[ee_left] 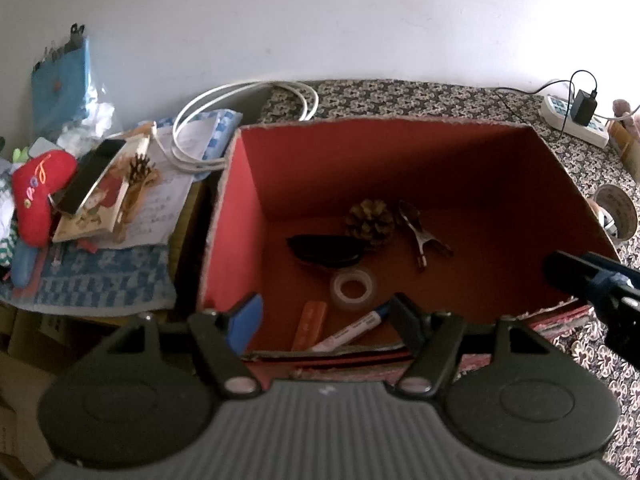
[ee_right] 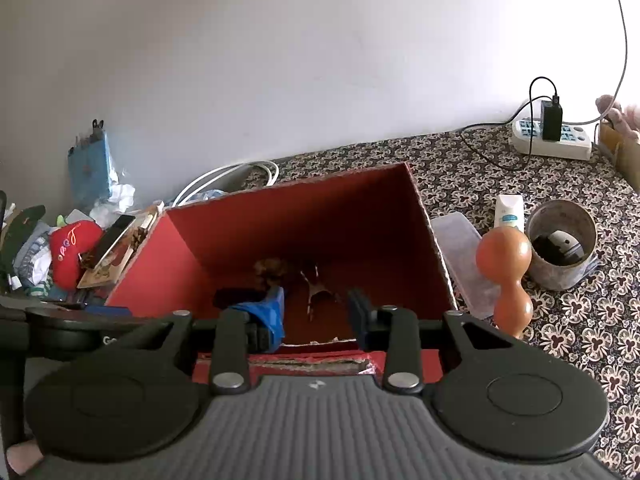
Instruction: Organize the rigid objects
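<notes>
**Red box half filled, both tongs empty above its near edge**

On the far left, outside the box, a cluttered pile holds one red plush toy (ee_left: 38, 196), one dark phone (ee_left: 90, 176) lying on a picture card, and one small pine cone (ee_left: 138, 170). A white cable (ee_left: 240, 92) loops behind them.

My left tongs (ee_left: 324, 318) hover over the near rim of the red box (ee_left: 236, 216), jaws spread and gripping nothing. Inside the box I count six things: one dark flat case (ee_left: 326, 252), one large pine cone (ee_left: 370, 220), one metal clip (ee_left: 422, 240), one roll of clear tape (ee_left: 354, 286), one orange eraser-like block (ee_left: 310, 322) and one marker (ee_left: 354, 328). All look light and stiff. The cones are brittle at the scales, so I would pinch them gently across the body. The tape roll looks slick; take it through the ring. The marker wants a grip at mid-barrel.

My right tongs (ee_right: 316, 312) sit at the same near rim, jaws parted with nothing between them.

Right of the box, on the patterned counter (ee_right: 560, 340): one clear plastic lid (ee_right: 460, 256), one orange gourd-shaped piece (ee_right: 506, 276) standing upright, likely hard, smooth and prone to roll, best held at its waist; one white tube (ee_right: 509, 210); one round tin (ee_right: 562, 244); one power strip (ee_right: 552, 138).
</notes>
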`<action>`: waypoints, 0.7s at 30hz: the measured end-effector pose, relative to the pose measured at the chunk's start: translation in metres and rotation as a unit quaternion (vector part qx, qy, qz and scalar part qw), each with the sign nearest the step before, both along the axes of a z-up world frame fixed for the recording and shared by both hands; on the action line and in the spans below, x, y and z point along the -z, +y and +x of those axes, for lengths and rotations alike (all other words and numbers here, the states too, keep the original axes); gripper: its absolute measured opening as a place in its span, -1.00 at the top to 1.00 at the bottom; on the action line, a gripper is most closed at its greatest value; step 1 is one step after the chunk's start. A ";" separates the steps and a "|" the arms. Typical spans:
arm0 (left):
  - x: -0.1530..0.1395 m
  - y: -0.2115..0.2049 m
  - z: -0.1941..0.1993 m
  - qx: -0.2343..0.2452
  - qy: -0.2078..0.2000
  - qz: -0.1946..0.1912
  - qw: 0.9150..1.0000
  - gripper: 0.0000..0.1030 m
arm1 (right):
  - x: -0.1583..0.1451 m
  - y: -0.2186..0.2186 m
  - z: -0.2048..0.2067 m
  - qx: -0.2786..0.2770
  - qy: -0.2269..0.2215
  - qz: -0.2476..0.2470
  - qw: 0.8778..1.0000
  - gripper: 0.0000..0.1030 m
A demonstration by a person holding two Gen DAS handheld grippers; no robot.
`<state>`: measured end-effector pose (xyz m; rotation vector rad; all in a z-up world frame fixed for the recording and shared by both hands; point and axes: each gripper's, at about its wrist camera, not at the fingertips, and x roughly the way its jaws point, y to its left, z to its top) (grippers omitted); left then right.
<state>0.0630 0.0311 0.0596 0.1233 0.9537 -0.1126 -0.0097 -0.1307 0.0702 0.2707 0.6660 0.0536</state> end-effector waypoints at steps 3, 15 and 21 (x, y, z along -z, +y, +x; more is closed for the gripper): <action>0.000 0.000 0.001 0.002 0.001 0.000 1.000 -0.41 | 0.000 0.001 0.000 0.000 0.000 -0.007 1.000 0.65; 0.002 0.000 0.002 0.005 0.002 -0.002 1.000 -0.41 | 0.000 0.002 0.002 -0.007 0.000 -0.010 1.000 0.65; 0.004 0.000 0.003 0.005 0.003 -0.002 1.000 -0.41 | 0.001 0.004 0.004 -0.009 0.004 -0.018 1.000 0.65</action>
